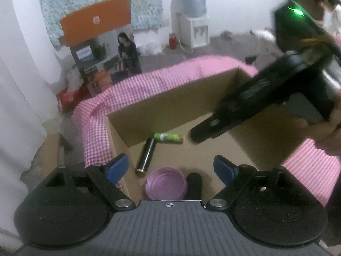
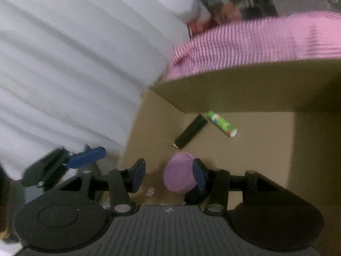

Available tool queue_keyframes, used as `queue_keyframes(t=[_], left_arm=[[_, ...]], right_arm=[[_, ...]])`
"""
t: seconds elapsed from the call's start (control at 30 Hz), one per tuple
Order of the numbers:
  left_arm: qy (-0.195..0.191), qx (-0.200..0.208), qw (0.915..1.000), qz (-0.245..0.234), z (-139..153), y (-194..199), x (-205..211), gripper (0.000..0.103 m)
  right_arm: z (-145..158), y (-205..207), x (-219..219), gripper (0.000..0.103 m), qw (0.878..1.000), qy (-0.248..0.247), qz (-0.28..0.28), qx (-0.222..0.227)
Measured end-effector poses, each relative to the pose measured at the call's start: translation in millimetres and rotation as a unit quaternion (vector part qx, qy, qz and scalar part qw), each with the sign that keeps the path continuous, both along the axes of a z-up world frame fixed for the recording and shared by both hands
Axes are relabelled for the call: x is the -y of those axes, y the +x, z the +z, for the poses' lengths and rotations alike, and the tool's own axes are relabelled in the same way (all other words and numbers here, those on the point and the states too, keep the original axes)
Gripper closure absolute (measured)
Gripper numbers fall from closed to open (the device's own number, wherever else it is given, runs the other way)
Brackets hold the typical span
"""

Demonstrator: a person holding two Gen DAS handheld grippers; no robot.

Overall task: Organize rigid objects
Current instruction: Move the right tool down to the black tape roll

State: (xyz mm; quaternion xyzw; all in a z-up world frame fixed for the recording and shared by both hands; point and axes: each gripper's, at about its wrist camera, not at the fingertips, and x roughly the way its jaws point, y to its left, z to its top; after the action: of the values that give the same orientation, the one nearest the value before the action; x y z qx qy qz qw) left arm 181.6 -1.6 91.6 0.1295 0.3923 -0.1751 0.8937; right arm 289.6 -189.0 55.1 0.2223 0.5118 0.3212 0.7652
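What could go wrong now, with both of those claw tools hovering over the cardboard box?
The right gripper and left gripper hang close together above the cardboard box, so they might bump.

The black tube and green tube lie on their sides with ends nearly touching; nudging one could roll both.

The pink round tin sits close below the open jaws and against a small black object, so a grab might catch both.

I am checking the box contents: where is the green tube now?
In both wrist views the green tube lies on the cardboard box floor near the back wall, beside the black cylinder.
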Motion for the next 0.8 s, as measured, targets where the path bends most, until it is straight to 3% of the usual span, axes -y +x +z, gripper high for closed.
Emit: queue_keyframes(t=[0.23,0.4,0.5,0.7,0.8], left_arm=[[-0.03,0.032,0.999,0.0,12.4,-48.1,-3.0,0.014],[-0.048,0.026,0.9985,-0.004,0.3,-76.3,-0.9,0.014],[-0.048,0.013,0.9987,-0.013,-13.3,-91.0,3.0,0.014],[-0.023,-0.036,0.9982,-0.043,-58.3,-113.1,18.0,0.014],[-0.012,-0.076,0.9955,-0.055,-82.2,-113.1,25.6,0.015]], right_arm=[[42.1,-90.8,74.9,0.052,0.994,0.018,-0.067,0.087],[66.6,-170.6,123.0,0.051,0.981,-0.042,-0.115,0.151],[67.5,-208.3,133.9,0.048,0.976,-0.074,-0.12,0.166],[8.3,-242.0,114.2,0.047,0.983,-0.099,-0.095,0.121],[-28.5,-237.6,93.4,0.048,0.991,-0.066,-0.077,0.085]])
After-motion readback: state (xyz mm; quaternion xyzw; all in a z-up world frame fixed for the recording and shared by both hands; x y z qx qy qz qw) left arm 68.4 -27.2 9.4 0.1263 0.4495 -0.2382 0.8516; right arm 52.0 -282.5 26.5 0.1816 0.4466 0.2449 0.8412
